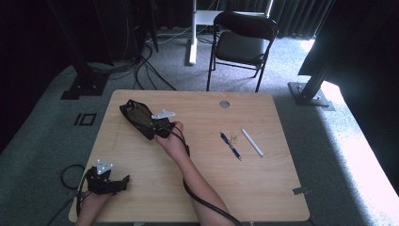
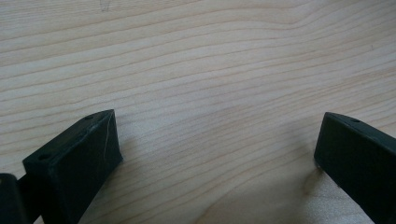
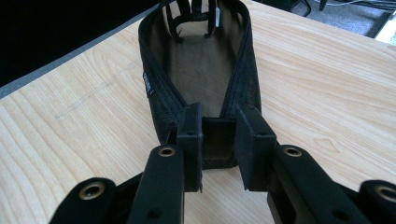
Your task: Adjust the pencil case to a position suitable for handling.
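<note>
Right now the right gripper [image 3: 219, 140] has its jaws pinched on the near end of the black mesh pouch [image 3: 201, 70]; a small gap remains between them with the pouch edge in it. Pouch's long axis runs straight away from the jaws, toward the far-left corner of the surface [image 1: 197, 183]. Its top looks open, mouth gaping. Left gripper [image 1: 123, 180] rests at the near-left edge, jaws spread wide, nothing between them, bare wood underneath. Pen [image 1: 231, 146] and white stick [image 1: 252, 142] lie side by side to the right of the pouch, well apart from it. My guess: they go into the pouch, and the free left gripper has to cross the surface to reach them.
</note>
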`<state>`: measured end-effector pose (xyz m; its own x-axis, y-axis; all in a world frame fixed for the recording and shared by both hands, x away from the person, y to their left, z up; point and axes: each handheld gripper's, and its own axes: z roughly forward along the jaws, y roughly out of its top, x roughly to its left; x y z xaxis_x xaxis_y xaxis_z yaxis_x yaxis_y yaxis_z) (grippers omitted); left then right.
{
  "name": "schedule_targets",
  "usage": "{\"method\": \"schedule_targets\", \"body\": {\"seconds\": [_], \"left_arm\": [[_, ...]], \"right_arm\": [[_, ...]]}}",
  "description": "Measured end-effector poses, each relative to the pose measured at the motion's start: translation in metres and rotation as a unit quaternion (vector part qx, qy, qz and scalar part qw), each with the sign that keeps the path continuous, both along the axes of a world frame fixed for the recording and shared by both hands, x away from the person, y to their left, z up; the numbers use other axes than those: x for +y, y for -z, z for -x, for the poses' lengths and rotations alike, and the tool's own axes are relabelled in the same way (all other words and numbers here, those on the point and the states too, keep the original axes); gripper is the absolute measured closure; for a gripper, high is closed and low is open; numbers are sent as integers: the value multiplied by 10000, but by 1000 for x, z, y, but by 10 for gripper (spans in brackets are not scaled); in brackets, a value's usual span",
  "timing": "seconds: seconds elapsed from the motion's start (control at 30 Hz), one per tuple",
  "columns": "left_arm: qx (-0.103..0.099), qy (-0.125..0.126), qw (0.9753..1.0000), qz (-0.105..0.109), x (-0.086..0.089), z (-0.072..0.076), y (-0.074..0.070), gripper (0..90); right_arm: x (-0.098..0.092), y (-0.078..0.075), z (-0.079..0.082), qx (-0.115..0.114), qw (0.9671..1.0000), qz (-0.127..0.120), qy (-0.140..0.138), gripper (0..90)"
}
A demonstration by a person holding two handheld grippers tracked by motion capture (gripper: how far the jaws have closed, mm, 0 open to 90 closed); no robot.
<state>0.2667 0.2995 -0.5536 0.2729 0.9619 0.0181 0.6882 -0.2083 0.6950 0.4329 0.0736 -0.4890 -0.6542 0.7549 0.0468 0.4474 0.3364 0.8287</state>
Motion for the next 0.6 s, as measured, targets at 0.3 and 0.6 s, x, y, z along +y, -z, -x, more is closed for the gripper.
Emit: {"method": "schedule_targets", "body": {"seconds": [0.3,0.6], "left_arm": [[5,-4,10000,8,0,0,0,5],[6,-4,10000,12,0,0,0,5]], "right_arm": [[-16,2,8,77,10000,2,-7,731],[-30,5,18,119,9999,-23,-56,731]]}}
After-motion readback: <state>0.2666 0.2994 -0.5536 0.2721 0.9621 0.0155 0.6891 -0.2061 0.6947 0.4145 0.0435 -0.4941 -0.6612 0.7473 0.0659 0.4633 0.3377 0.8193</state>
